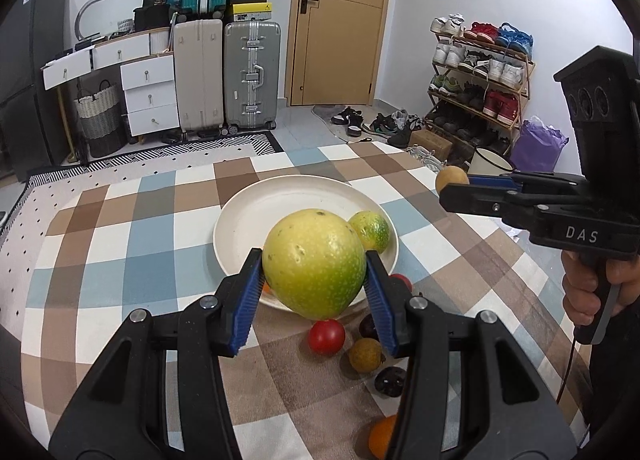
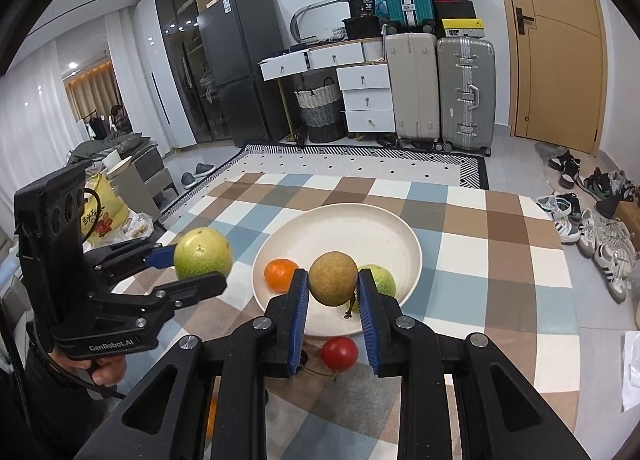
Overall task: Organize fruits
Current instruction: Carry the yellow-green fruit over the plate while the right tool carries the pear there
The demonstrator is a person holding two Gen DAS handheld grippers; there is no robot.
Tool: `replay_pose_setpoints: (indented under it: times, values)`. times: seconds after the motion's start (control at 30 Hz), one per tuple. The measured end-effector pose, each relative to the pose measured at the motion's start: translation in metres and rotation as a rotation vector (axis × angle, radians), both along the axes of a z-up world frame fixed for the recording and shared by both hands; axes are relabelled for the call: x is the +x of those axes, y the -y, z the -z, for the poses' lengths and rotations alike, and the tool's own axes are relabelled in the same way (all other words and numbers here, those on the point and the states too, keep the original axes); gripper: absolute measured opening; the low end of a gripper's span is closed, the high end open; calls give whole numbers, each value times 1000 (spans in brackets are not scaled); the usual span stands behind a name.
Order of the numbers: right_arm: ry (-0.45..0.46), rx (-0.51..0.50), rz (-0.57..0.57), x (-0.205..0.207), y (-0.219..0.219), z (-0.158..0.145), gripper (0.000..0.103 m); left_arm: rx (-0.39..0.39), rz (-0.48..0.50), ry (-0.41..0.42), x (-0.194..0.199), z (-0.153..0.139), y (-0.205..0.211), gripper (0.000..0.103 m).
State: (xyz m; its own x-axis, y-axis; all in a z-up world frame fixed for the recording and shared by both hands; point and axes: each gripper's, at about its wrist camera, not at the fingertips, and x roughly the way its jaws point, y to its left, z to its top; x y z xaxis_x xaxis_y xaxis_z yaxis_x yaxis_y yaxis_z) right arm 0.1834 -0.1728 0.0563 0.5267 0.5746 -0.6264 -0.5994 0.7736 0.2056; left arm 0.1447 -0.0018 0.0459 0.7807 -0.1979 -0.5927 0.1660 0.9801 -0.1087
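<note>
Two fruits are clamped above the round white plate [image 2: 400, 236]: left hand-held gripper [image 1: 314, 270] grips a large yellow-green fruit [image 1: 314, 262], right hand-held gripper [image 2: 333, 280] pinches a small brown round fruit [image 2: 333, 278].

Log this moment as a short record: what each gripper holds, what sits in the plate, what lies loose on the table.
left gripper: jaws shut on large green-yellow fruit
right gripper: jaws shut on small brown fruit
plate: orange, small green fruit
table: red tomato by the plate's near rim
both held fruits: lifted, above the table
</note>
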Motion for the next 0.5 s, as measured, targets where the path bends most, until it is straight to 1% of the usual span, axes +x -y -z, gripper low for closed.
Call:
replay_pose_setpoints:
  times: [0.27, 0.5]
  values:
    - [-7, 4, -2, 20, -9, 0, 25, 21, -4, -11, 25, 5, -1, 47]
    - [-25, -5, 10, 42, -12, 10, 25, 14, -13, -20, 53, 12, -8, 47]
